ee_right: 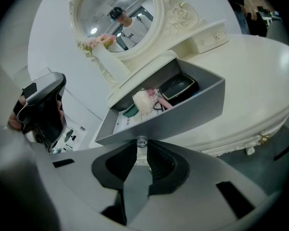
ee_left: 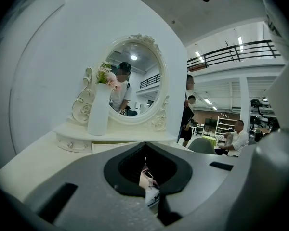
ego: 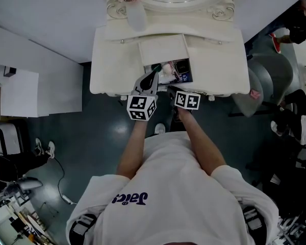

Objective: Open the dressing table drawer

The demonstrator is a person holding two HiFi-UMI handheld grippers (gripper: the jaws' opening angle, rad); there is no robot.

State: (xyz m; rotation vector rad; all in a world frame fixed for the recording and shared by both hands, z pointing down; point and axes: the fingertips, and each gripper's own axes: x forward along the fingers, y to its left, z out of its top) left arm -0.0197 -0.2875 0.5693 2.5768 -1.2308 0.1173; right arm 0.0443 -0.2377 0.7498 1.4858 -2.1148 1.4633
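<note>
Drawer (ee_right: 183,112) already open
Our right gripper (ee_right: 142,153) pinches its clear knob (ee_right: 141,141); we should pull straight away from the mirror (ee_right: 113,13). Left gripper (ee_left: 144,146) jaws closed, empty.

Soft, even overhead light fills the head view. The pale worktop (ego: 112,60) reads bright against a dim, dark floor (ego: 99,131), and shadows are faint. Both gripper views bend strongly toward the edges and fall to black at the corners. Ceiling strip lights (ee_left: 239,41) glare white in the left gripper view, and lamp spots gleam in the mirror (ee_right: 111,13).
</note>
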